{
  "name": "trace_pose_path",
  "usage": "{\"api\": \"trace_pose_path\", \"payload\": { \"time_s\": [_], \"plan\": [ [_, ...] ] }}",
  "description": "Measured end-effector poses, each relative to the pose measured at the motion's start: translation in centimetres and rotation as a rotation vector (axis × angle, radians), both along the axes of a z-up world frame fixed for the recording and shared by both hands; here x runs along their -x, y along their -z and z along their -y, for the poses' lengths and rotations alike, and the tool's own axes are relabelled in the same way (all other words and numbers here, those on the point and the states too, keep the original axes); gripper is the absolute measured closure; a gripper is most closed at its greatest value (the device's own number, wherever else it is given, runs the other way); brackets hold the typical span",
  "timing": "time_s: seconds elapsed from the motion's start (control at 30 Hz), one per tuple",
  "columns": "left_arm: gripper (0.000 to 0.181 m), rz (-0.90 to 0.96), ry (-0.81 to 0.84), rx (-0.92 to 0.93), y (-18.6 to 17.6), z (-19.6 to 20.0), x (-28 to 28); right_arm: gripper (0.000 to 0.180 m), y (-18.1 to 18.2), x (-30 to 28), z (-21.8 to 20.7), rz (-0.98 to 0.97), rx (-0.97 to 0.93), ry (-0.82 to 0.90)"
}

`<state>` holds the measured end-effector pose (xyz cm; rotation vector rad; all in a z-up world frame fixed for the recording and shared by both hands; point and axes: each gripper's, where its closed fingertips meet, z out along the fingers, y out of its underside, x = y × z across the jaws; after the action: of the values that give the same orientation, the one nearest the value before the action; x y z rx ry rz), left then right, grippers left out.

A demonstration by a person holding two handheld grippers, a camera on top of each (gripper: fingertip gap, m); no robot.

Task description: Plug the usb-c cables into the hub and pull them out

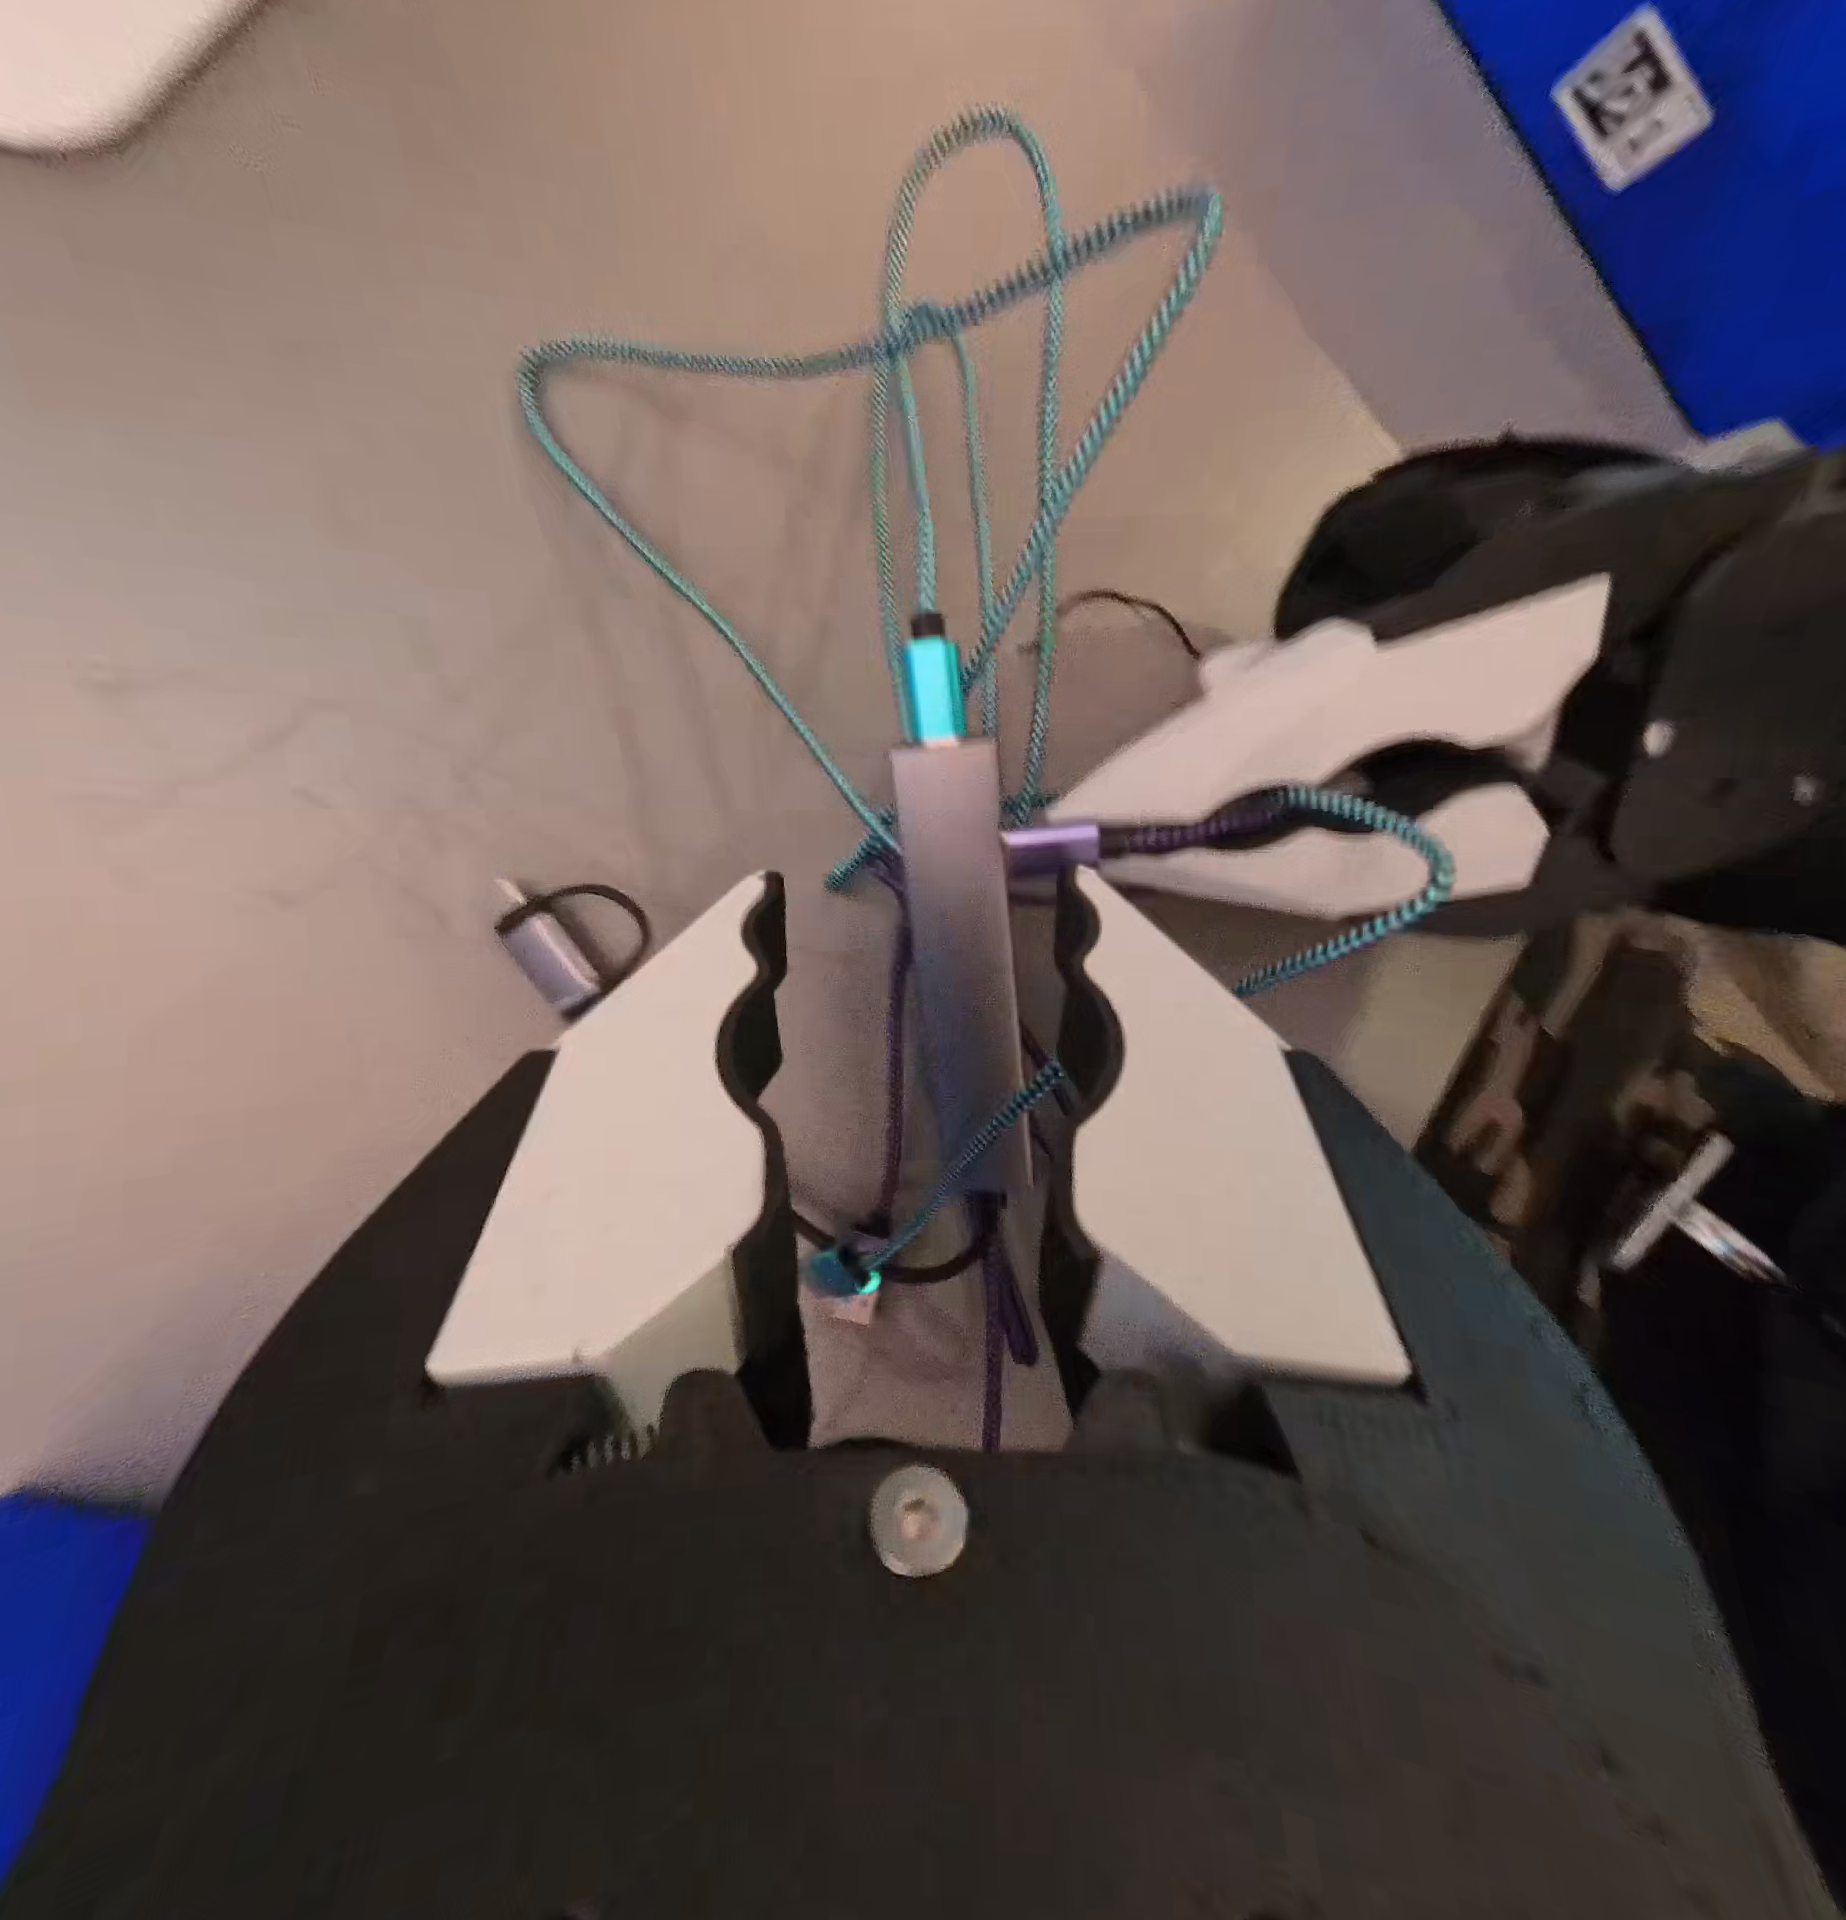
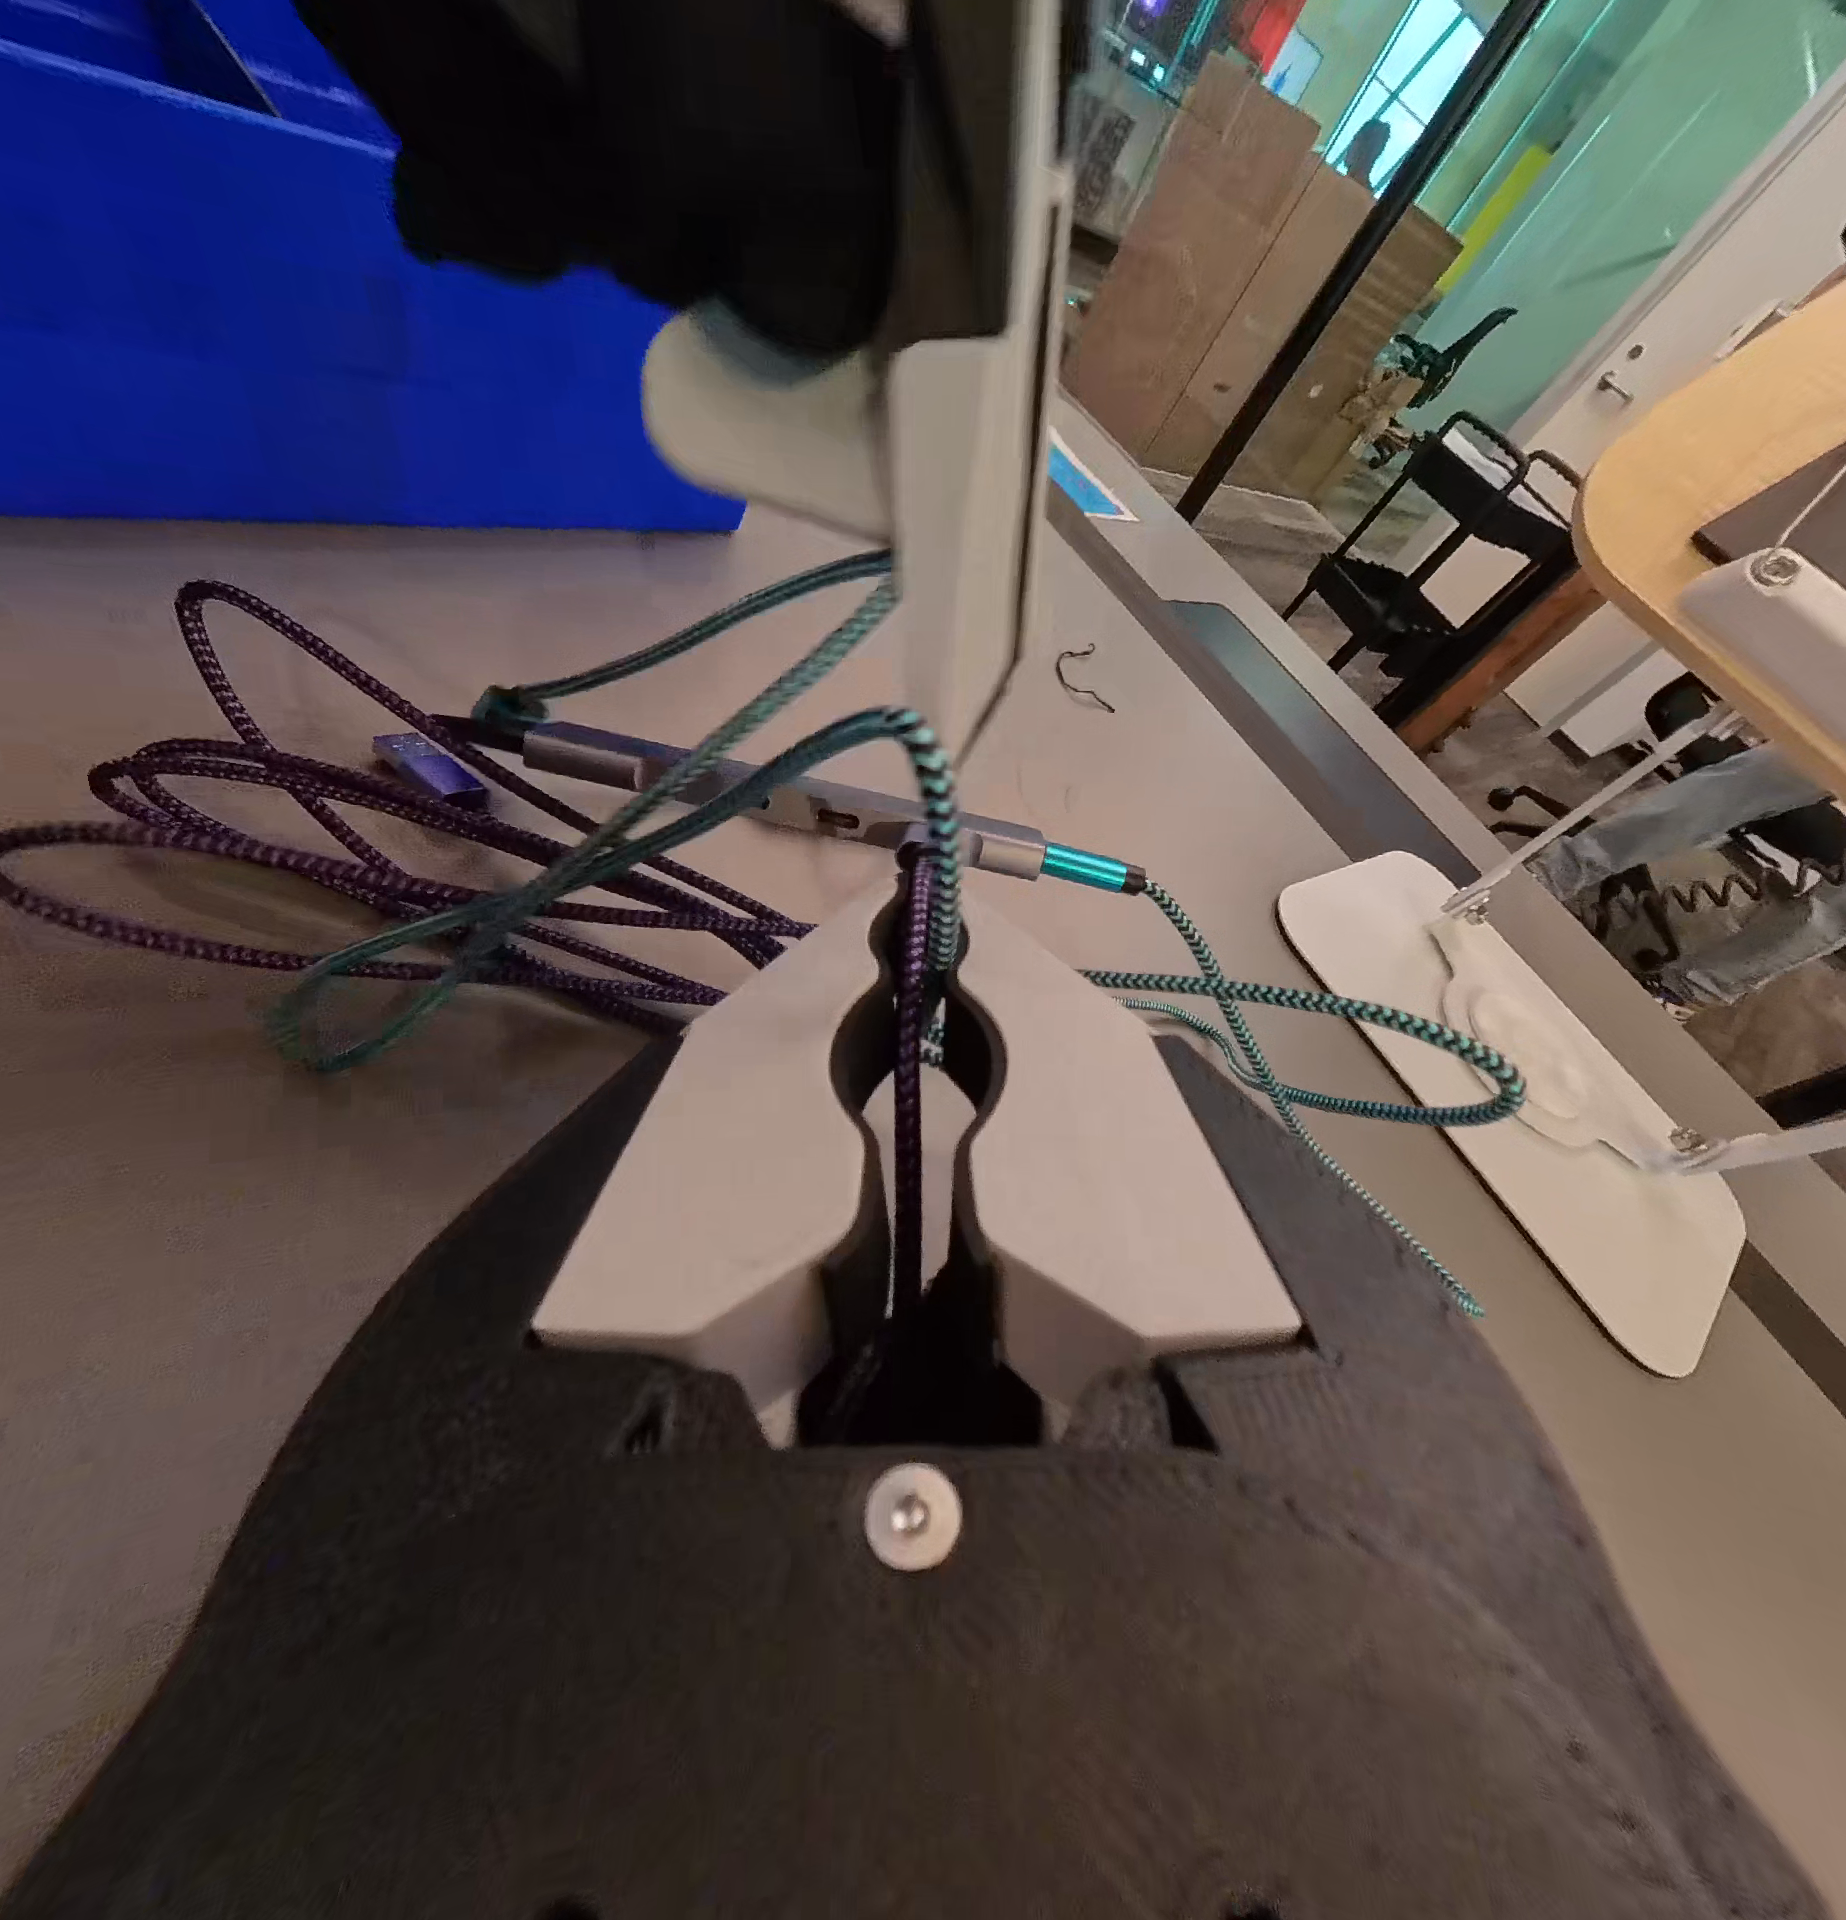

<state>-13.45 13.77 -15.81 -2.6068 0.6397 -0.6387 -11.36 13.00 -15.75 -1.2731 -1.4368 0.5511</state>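
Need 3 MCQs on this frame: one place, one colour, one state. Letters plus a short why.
1. Where is the teal plug seated?
A. far end of the hub
B. hub's long side
C. loose on the table

2. What colour is the plug in the hub's side port?
A. red
B. purple
C. white

3. How does the left hand-held gripper stand?
A. shut on the hub
B. shut on a cable
C. open, fingers either side of the hub

Key: 1 A, the teal plug sits in the hub's end face. 2 B, a purple metal shell. 3 C, gaps show on both sides.
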Motion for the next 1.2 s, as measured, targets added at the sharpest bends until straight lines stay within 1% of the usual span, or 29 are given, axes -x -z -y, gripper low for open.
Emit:
{"api": "trace_pose_path", "payload": {
  "time_s": [0.03,0.1,0.17,0.2,0.23,0.27,0.33,0.37,0.4,0.47,0.53,0.63,0.7,0.77,0.8,0.83,0.87,0.93,0.97,1.03,1.1,1.2],
  "plan": [
    [0.13,0.056,0.024,0.045,0.6,1.0,-0.5,0.18,0.0,-0.1,-0.1,-0.004,0.002,0.003],
    [0.121,0.122,0.062,0.09,1.5,2.5,-1.6,0.18,0.0,-0.1,-0.3,-0.014,0.018,0.006],
    [0.112,0.115,0.1,0.118,2.8,3.9,-2.3,0.18,0.0,-0.2,-0.5,-0.024,0.032,0.012],
    [0.11,0.085,0.092,0.103,3.4,3.8,-2.2,0.18,0.0,-0.2,-0.5,-0.025,0.037,0.013],
    [0.112,0.089,0.084,0.084,3.6,3.7,-2.5,0.18,0.0,-0.2,-0.5,-0.03,0.044,0.009],
    [0.118,0.102,0.075,0.068,3.7,3.5,-2.9,0.18,-0.1,-0.2,-0.4,-0.04,0.053,0.004],
    [0.139,0.097,0.019,-0.001,3.7,2.3,-2.9,0.18,-0.2,-0.1,-0.2,-0.052,0.059,-0.009],
    [0.155,0.088,-0.019,-0.017,3.8,1.9,-2.5,0.18,-0.3,-0.1,-0.2,-0.057,0.059,-0.011],
    [0.162,0.088,-0.042,-0.044,3.8,1.5,-2.1,0.18,-0.3,-0.1,-0.2,-0.058,0.069,-0.017],
    [0.163,0.111,-0.072,-0.067,3.6,1.3,-1.9,0.18,-0.2,-0.3,-0.2,-0.034,0.082,-0.022],
    [0.163,0.042,-0.106,-0.089,3.9,1.2,-0.7,0.165,-0.5,-0.8,-0.1,-0.018,0.084,-0.02],
    [0.163,0.056,-0.151,-0.09,3.5,1.3,0.0,0.143,0.4,-2.4,-0.5,0.102,0.07,0.001],
    [0.163,0.044,-0.169,-0.115,3.2,1.1,0.7,0.145,0.7,-4.1,-0.7,0.192,0.064,0.017],
    [0.163,0.016,-0.204,-0.136,2.9,1.0,1.5,0.158,-0.5,-6.1,-1.0,0.257,0.039,0.046],
    [0.164,0.017,-0.203,-0.148,2.6,0.9,1.5,0.161,-1.9,-6.7,-0.9,0.25,0.025,0.044],
    [0.164,0.031,-0.206,-0.153,2.4,1.0,1.3,0.159,-3.5,-6.7,-0.6,0.214,0.022,0.033],
    [0.164,0.03,-0.216,-0.158,2.2,0.9,1.4,0.155,-5.5,-6.2,-0.1,0.148,0.025,0.012],
    [0.164,0.003,-0.22,-0.176,1.8,0.8,1.5,0.155,-9.4,-4.5,1.5,-0.022,0.036,-0.05],
    [0.164,0.003,-0.226,-0.178,1.6,0.8,1.4,0.152,-10.3,-3.6,1.9,-0.069,0.039,-0.061],
    [0.164,0.0,-0.232,-0.186,1.1,0.8,1.1,0.149,-10.1,-1.4,1.8,-0.08,-0.005,-0.052],
    [0.164,0.012,-0.24,-0.2,0.6,0.9,0.7,0.149,-8.4,0.7,1.3,-0.056,-0.034,-0.043],
    [0.164,0.077,-0.261,-0.218,-0.3,1.1,0.1,0.155,-6.7,2.2,0.2,-0.076,-0.031,-0.007]
  ]
}}
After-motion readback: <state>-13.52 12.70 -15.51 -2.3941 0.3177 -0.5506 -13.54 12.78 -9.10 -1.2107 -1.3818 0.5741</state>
